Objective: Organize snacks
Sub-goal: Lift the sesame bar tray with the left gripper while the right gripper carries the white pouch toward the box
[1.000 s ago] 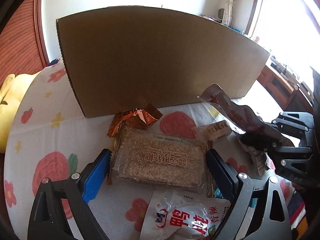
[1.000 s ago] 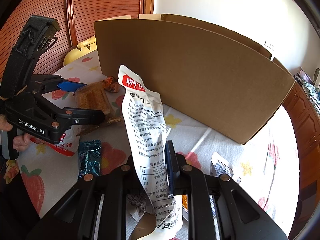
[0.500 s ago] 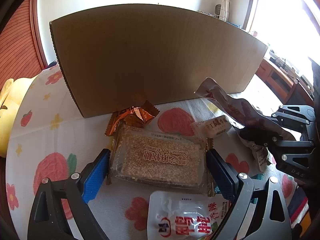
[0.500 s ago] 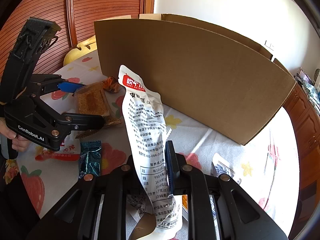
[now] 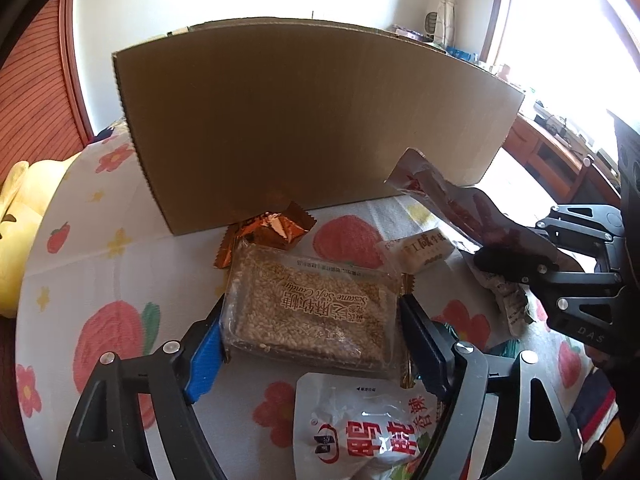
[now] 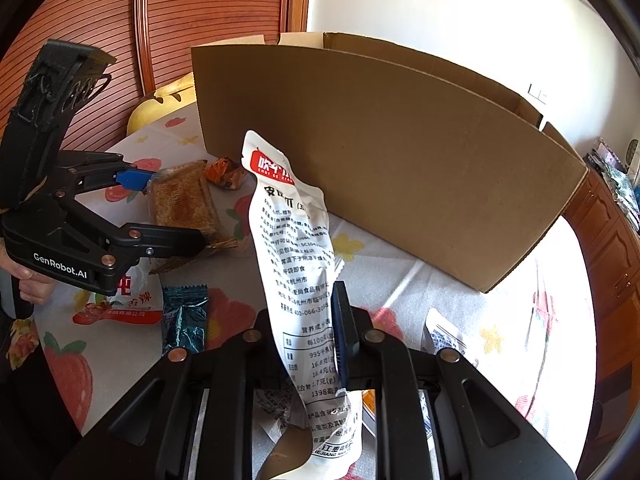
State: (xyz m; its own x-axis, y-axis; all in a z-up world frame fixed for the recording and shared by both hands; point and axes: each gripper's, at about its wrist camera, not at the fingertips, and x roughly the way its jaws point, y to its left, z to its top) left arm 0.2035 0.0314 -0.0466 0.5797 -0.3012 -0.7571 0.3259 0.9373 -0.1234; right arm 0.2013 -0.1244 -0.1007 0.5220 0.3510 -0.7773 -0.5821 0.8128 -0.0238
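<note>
The left hand-held gripper [image 5: 312,344] grips the sesame candy pack [image 5: 312,312] between its 2 fingers, above the table [image 5: 80,264]. The right hand-held gripper [image 6: 308,344] is closed on a white snack pouch [image 6: 296,248], held upright before the cardboard box [image 6: 400,160].

tall cardboard box wall [image 5: 312,120] blocks ahead; snack packets [image 5: 360,432] crowd the tablecloth [image 5: 92,264] before it.

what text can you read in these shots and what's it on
"Sesame Soft Candy": sesame bar pack
"GenRobot.AI": left gripper
"DAS": right gripper
"400-066-30", "995", "1398": white pouch
"香辣": red-and-white bag
Pouch's red logo and fine print: too blurred.
</note>
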